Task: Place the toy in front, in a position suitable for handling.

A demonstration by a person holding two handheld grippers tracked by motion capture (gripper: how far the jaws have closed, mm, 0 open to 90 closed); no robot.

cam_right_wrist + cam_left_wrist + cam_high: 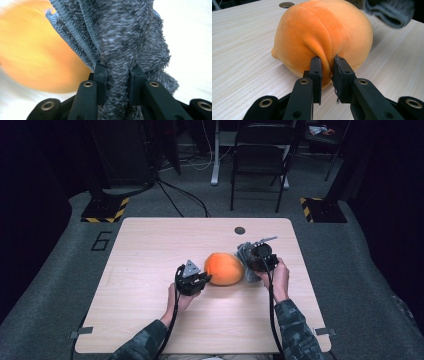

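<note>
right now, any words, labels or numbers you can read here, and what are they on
"6": a large dark numeral on the grey floor, at about, left of the wooden table.
No other text: the orange plush and the grey cloth carry none.

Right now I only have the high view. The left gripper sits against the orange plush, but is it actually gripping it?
Observer: Yes. In the left gripper view the left gripper has a fold of the orange plush pinched between its jaws.
Operator: And the right one? Its jaws are hidden under the hand.
Observer: In the right gripper view the right gripper is clamped on a bunched grey cloth.
Operator: Is that cloth flat or folded?
Observer: Gathered in folds, with stitched blue-grey edges showing at its left.
</note>
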